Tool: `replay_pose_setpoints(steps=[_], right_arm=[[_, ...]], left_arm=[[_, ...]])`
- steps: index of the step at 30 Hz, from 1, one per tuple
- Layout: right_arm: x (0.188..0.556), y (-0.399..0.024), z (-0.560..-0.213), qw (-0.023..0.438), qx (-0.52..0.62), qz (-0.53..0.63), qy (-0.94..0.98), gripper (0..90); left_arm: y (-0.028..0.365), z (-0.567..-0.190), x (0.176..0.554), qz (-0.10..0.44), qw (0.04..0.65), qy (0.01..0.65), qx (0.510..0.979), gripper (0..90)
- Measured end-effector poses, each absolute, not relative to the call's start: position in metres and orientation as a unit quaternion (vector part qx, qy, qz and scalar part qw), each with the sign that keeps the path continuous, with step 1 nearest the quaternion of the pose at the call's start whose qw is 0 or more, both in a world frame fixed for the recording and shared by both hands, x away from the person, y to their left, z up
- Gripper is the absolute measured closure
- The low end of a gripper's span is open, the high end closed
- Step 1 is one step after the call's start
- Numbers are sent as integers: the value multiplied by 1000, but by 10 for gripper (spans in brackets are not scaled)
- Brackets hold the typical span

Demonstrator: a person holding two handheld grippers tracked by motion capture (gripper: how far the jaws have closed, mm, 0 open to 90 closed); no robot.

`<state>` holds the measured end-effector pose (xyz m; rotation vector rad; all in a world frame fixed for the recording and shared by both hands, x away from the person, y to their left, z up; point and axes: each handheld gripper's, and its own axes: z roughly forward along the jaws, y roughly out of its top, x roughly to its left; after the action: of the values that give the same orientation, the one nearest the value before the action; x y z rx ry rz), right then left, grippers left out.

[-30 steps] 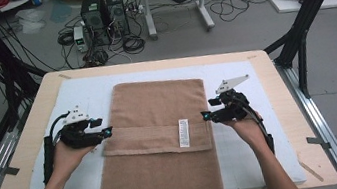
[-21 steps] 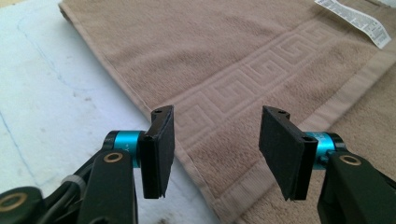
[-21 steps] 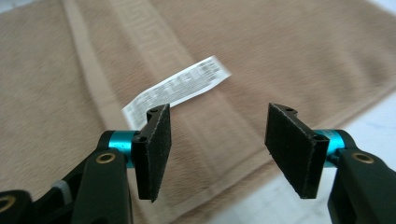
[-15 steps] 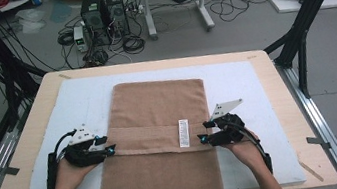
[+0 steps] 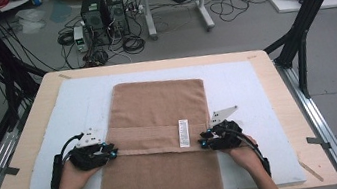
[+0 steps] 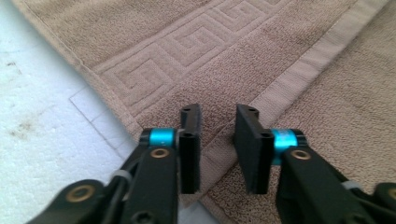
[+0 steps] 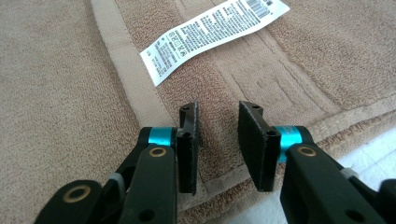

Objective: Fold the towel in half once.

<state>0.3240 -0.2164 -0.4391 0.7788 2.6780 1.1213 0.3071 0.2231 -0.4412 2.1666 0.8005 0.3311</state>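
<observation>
Your left gripper (image 6: 213, 142) sits at the left edge of the folded brown terry towel (image 5: 164, 145) on the counter, its jaws just closing, narrow, the folded hem between them. Your right gripper (image 7: 217, 140) matches it at the right edge, the white care label (image 7: 212, 28) just beyond its jaws.

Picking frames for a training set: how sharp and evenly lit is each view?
High view: soft, even light, towel weave blurred. Left gripper view: towel sharp, fingers crisp, foam board washed out. Right gripper view: label bright, print too small to read.
</observation>
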Motion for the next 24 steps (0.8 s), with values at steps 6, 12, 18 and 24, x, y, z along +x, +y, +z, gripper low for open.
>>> replay_pose_setpoints(steps=[6,12,18,24], right_arm=[[327,-217,-438,62,260,368,890,802],[330,-216,-435,59,257,364,893,852],[329,-218,-428,61,255,376,889,857],[326,-220,-412,73,247,385,886,857]], left_arm=[[222,-441,309,127,395,319,852,832],[223,-439,308,123,402,324,847,855],[227,-433,306,125,418,326,838,859],[232,-421,302,125,441,328,826,859]])
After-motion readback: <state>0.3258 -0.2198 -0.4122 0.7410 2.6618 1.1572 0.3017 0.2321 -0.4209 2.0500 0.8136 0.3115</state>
